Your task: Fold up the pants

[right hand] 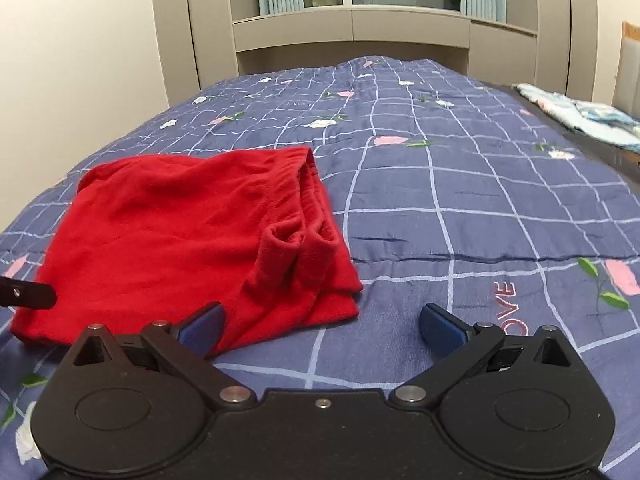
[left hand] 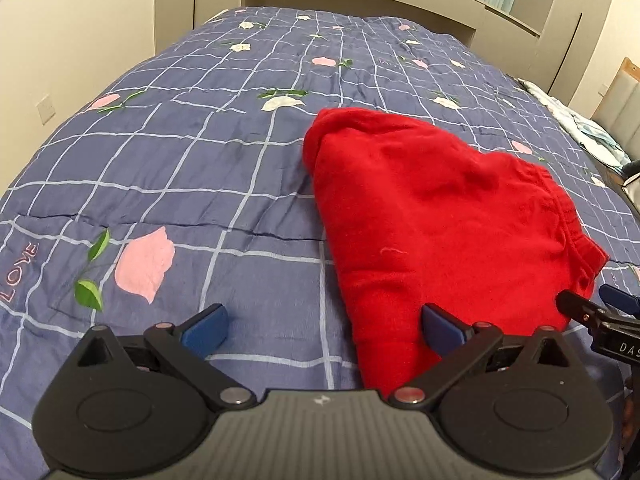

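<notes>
My red pants point(left hand: 432, 216) lie already doubled over into a thick bundle on the blue checked quilt point(left hand: 192, 168), filling the right half of the left wrist frame and the left half of the right wrist one. Both my tools are spread wide and hold nothing: the left gripper point(left hand: 324, 330) sits low in its frame with one blue fingertip over the near hem and the other over bare quilt, and the right gripper point(right hand: 322, 326) straddles the bundle's near right corner the same way.

The leg cuffs point(right hand: 296, 240) bunch up on top near the middle of the right wrist frame, so I judge one more fold or a tidy-up remains. To do it well I should pinch every layer at the two near corners, lift evenly and carry them straight toward the far edge. How many layers are stacked there I cannot quite make out, so I would bite deep.
</notes>
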Demonstrator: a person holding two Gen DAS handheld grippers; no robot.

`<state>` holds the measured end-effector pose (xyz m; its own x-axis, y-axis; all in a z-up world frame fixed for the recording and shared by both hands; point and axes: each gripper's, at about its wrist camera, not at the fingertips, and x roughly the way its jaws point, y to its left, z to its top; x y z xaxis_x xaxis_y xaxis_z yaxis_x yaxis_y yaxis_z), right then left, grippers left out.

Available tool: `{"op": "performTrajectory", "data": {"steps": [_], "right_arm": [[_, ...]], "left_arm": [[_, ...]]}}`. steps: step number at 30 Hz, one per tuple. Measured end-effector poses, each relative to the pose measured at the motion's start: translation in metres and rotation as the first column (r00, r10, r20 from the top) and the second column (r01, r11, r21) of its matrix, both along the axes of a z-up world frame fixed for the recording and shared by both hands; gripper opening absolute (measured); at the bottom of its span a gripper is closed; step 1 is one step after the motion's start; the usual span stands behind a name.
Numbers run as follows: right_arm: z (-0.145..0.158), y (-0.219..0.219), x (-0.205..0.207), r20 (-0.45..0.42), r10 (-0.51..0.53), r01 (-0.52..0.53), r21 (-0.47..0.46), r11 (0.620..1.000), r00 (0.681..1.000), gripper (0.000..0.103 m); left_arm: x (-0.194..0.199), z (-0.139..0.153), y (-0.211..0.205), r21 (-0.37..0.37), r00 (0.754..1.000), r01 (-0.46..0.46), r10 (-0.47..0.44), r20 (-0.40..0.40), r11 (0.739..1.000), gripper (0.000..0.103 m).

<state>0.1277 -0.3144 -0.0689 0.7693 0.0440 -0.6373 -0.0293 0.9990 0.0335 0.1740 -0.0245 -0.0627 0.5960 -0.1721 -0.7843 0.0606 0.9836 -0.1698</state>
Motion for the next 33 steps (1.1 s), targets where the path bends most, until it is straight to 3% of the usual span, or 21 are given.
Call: {"op": "performTrajectory", "data": {"steps": [33], "right_arm": [[-0.0011,-0.0043,-0.0035,0.006,-0.004,0.004,0.019,1.000,1.000,0.103]], "left_arm": [[-0.0045,-0.0031,-0.0018,0.011,1.000,-0.008,0.008,0.023,1.000,0.103]]}}
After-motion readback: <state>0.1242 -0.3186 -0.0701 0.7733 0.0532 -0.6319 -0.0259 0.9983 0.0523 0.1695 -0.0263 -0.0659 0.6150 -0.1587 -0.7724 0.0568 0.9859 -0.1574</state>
